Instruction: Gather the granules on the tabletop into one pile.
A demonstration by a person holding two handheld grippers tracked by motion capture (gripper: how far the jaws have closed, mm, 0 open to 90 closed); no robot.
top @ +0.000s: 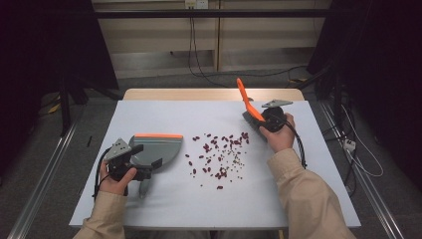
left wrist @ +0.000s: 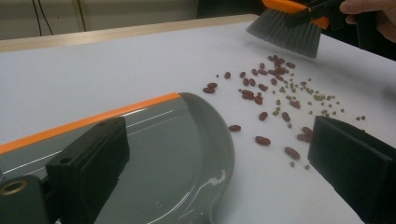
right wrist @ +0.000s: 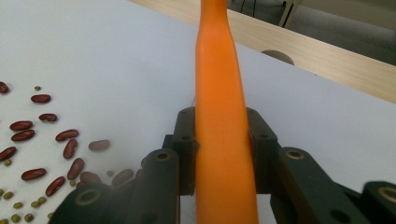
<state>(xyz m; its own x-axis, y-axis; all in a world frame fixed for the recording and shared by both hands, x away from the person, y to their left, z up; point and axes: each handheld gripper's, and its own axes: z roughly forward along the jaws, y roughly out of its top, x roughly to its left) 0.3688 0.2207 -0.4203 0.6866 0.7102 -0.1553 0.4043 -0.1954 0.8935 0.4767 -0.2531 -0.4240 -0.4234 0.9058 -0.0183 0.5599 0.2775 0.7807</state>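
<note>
- Brush (top: 247, 105): orange handle, grey bristles, sits at the far right of the table, just past the bean scatter; handle tilts up and away from me.
- My right gripper (top: 271, 121) pinches the brush handle (right wrist: 219, 135); in the right gripper view both jaws press against its orange sides.
- Bristles (left wrist: 286, 31) hang just above the far edge of the beans; can't tell if they touch the surface.
- Table (top: 209, 199): pale blue-grey top, a light wood strip along the far edge (top: 214, 94).
- Room: dark either side, grey floor, beige wall panels at the back with black cables (top: 199, 59) running down; metal rails (top: 45, 169) flank the table.
- Beans (top: 219, 152): dark red kidney beans plus small green ones, spread loose at mid-table between brush and dustpan.
- Dustpan (top: 157, 147): grey, orange lip at its far edge, lies flat at the left, near the beans but apart from them.
- My left gripper (top: 130, 167) is at the dustpan's near side; its jaws stand spread in the left gripper view, one over the pan (left wrist: 177, 154), the other over the table beside the beans.
</note>
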